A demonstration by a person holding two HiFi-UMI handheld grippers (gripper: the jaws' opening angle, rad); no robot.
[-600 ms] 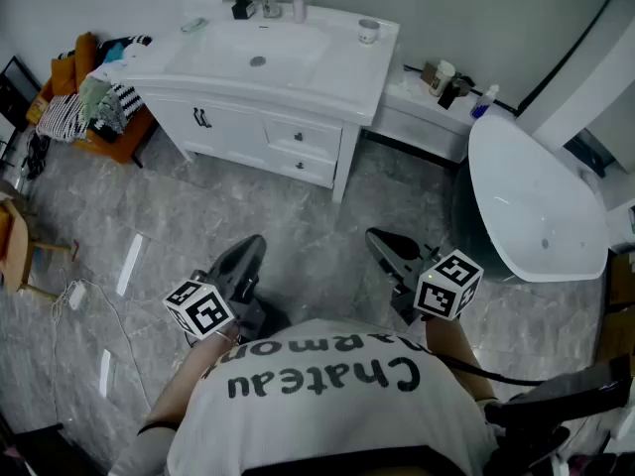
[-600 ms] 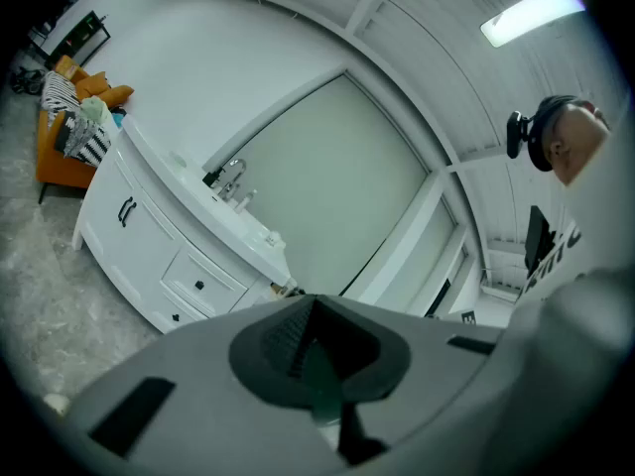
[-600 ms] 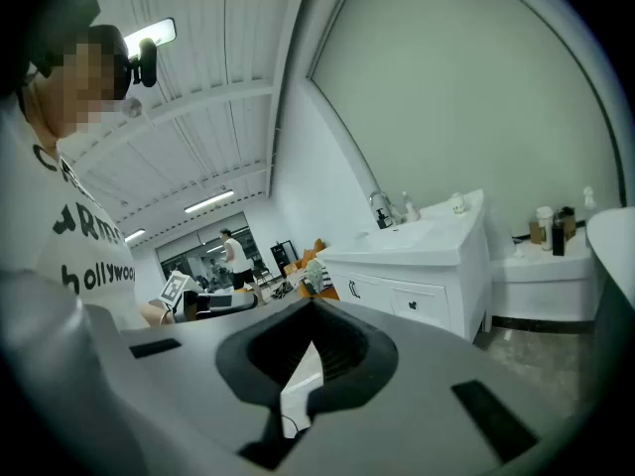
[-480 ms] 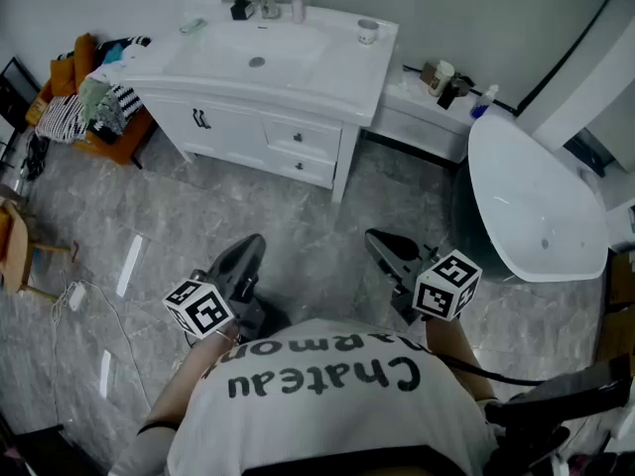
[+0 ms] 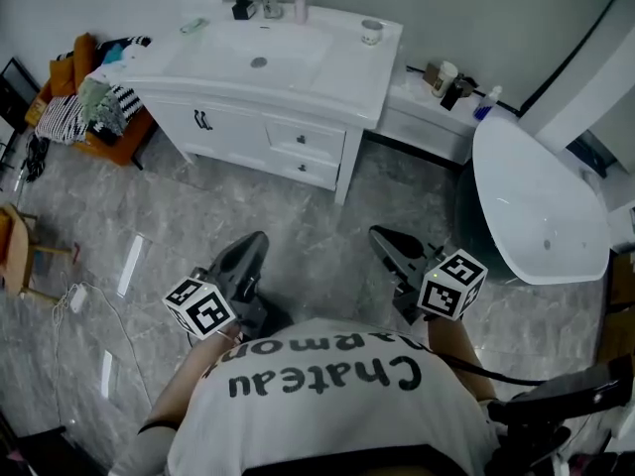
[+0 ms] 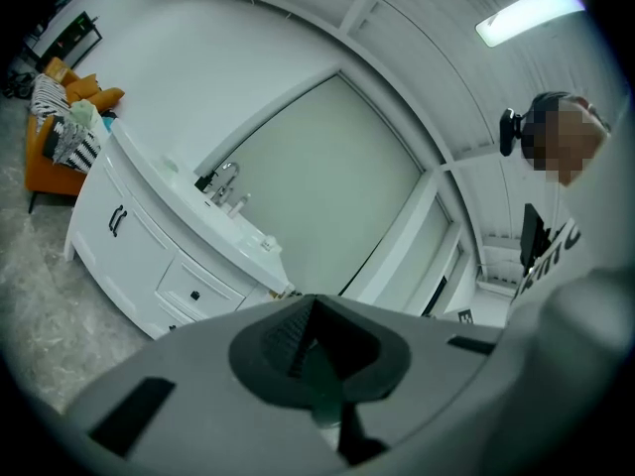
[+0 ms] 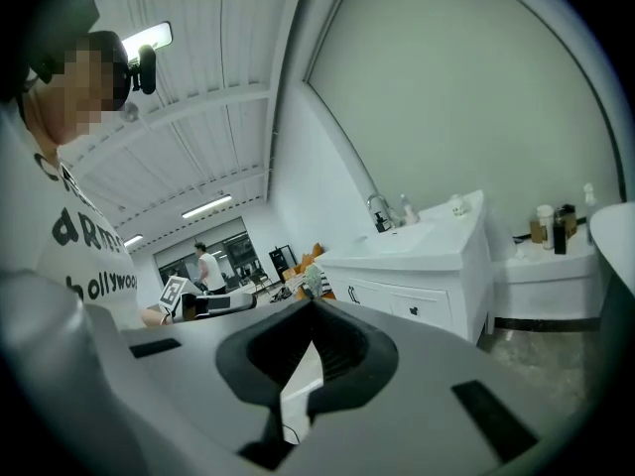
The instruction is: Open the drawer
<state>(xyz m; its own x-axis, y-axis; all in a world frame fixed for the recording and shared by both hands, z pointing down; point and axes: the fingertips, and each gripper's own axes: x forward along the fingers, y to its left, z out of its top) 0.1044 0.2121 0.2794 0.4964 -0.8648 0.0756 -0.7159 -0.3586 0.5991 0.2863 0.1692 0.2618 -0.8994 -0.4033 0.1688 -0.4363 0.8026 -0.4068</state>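
Observation:
A white vanity (image 5: 342, 77) with a sink stands at the far side of the grey floor. Its two small drawers (image 5: 305, 140) sit closed, one above the other, at its right end, each with a dark knob. The upper drawer also shows in the left gripper view (image 6: 193, 294) and the right gripper view (image 7: 422, 308). My left gripper (image 5: 253, 246) is held low over the floor, well short of the vanity, jaws together and empty. My right gripper (image 5: 383, 238) is beside it, also shut on nothing. Both point toward the vanity.
A white bathtub (image 5: 541, 201) fills the right side. A low ledge (image 5: 422, 107) with bottles joins vanity and tub. An orange chair (image 5: 94, 132) piled with clothes stands left of the vanity. A cable (image 5: 84, 300) and a wooden stool (image 5: 15, 251) lie at left.

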